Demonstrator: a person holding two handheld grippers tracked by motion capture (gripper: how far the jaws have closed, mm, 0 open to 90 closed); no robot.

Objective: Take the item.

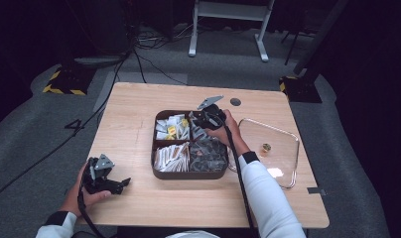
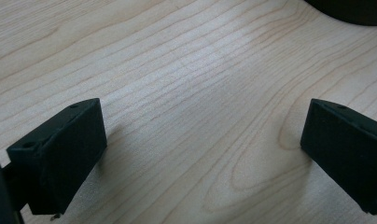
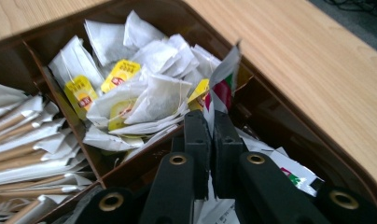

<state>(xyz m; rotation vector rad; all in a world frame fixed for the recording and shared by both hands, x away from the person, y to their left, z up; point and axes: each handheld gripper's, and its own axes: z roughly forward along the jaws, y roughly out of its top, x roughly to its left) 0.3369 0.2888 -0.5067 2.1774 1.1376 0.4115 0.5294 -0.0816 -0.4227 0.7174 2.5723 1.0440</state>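
Left gripper (image 1: 123,184) rests on the wooden table (image 1: 134,114), jaws wide apart and empty. Brown four-compartment tray (image 1: 154,148) holds tea bags with yellow tags (image 3: 119,74), writing unreadable. Right gripper (image 3: 213,122), over the tray's far right compartment, pinches a red, green and white sachet (image 3: 222,81). Clear tray (image 1: 288,144) lies rightmost.

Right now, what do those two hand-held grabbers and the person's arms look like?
Both are black. The left gripper and right gripper each carry a grey three-cornered plate and trail a black cable. Brass-coloured rivets show on the right one's linkage. The sleeves are white with dark cuffs.
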